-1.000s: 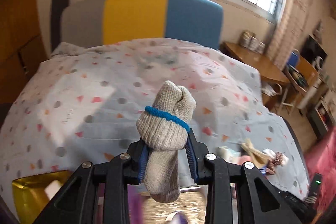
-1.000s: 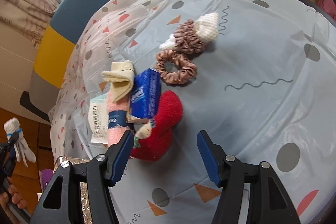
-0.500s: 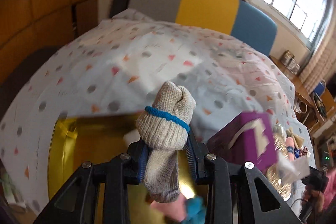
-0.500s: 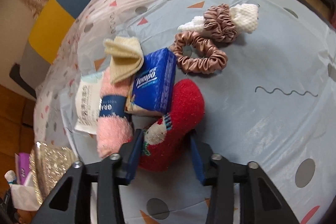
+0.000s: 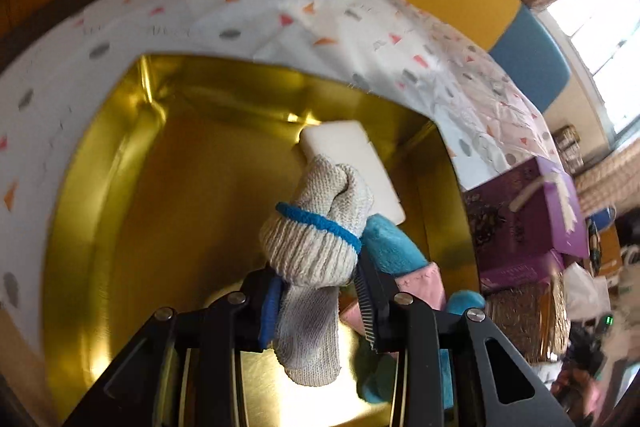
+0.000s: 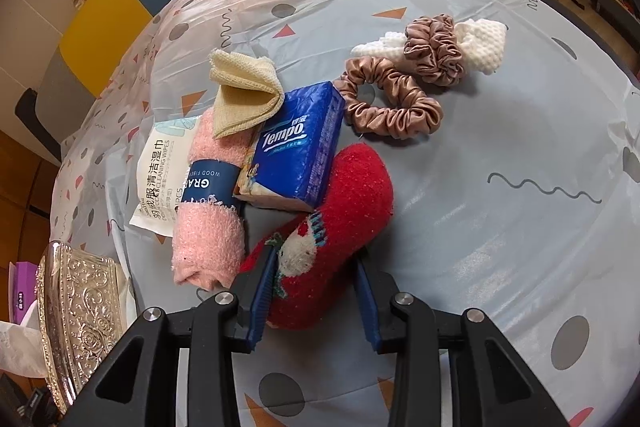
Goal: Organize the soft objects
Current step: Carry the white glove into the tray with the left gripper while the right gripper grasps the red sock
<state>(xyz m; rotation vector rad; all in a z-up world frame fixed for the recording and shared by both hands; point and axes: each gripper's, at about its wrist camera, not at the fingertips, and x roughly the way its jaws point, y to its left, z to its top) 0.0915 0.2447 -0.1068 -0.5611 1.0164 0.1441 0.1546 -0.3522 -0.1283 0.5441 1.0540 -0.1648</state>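
Note:
My left gripper [image 5: 318,287] is shut on a grey knitted glove [image 5: 316,239] with a blue band, held over an open gold tin [image 5: 160,187]. In the tin lie a white block [image 5: 352,155], a blue soft item [image 5: 392,247] and a pink one [image 5: 424,283]. In the right wrist view, my right gripper [image 6: 314,279] is shut on the near end of a red sock [image 6: 352,195], which lies on the patterned tablecloth. Its pads press both sides of the sock.
Beside the red sock lie a pink towel roll [image 6: 208,227], a blue tissue pack [image 6: 296,155], a yellow cloth [image 6: 244,95], a wipes pack [image 6: 156,179], two brown scrunchies [image 6: 392,107] and a white knit piece [image 6: 484,43]. A silver embossed lid [image 6: 80,315] stands left. A purple box [image 5: 528,219] borders the tin.
My left gripper swung down with the glove from above the table to over the gold tin. My right gripper's jaws came in from wide apart onto the red sock.

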